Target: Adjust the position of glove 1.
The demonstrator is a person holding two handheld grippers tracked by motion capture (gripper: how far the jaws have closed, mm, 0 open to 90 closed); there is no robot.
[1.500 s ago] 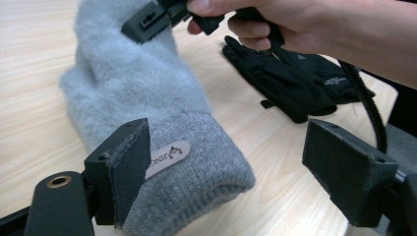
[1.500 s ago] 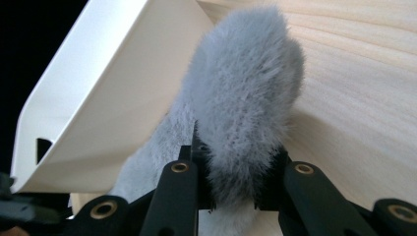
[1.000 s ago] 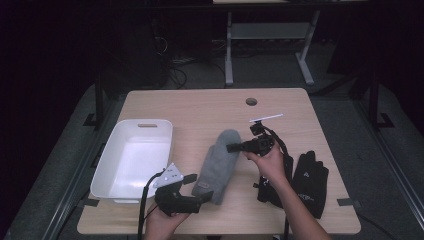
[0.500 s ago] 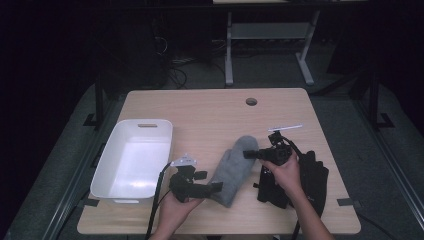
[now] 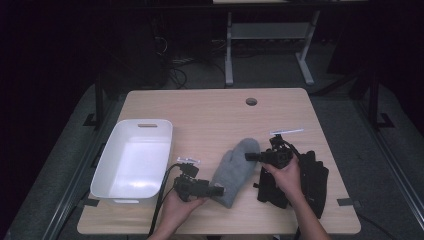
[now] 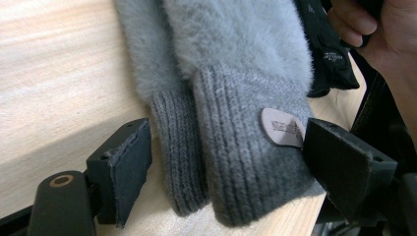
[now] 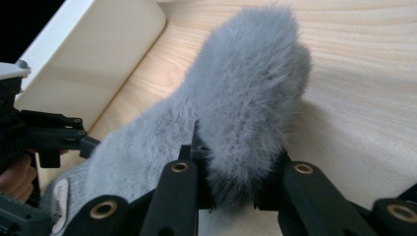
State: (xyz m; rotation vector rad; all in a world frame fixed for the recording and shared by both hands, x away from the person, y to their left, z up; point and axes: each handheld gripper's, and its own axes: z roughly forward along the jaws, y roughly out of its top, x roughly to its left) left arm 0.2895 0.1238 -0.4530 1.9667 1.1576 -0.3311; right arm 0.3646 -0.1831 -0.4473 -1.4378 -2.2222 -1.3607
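A fluffy grey mitten pair [image 5: 235,169] lies on the wooden table [image 5: 210,115], one mitten on top of the other. The ribbed cuffs [image 6: 236,167] point at my left gripper [image 5: 219,190]. In the left gripper view that gripper [image 6: 231,162] stands open around both cuffs; its left pad [image 6: 123,167] is clear of the knit, and its right pad [image 6: 339,162] sits at the cuff's edge by a small label [image 6: 281,128]. My right gripper [image 5: 248,156] is shut on the mitten's fluffy tip [image 7: 246,113], its jaws pinching the fur.
A white plastic tub [image 5: 132,160] sits at the left of the table, seen also in the right gripper view [image 7: 93,54]. A pair of black gloves [image 5: 312,180] lies under the right hand. A round hole [image 5: 251,101] marks the far table edge.
Both grippers have moved right and down with the mittens. The mittens, held up off the table before, now lie flat on it, closer to the black gloves.
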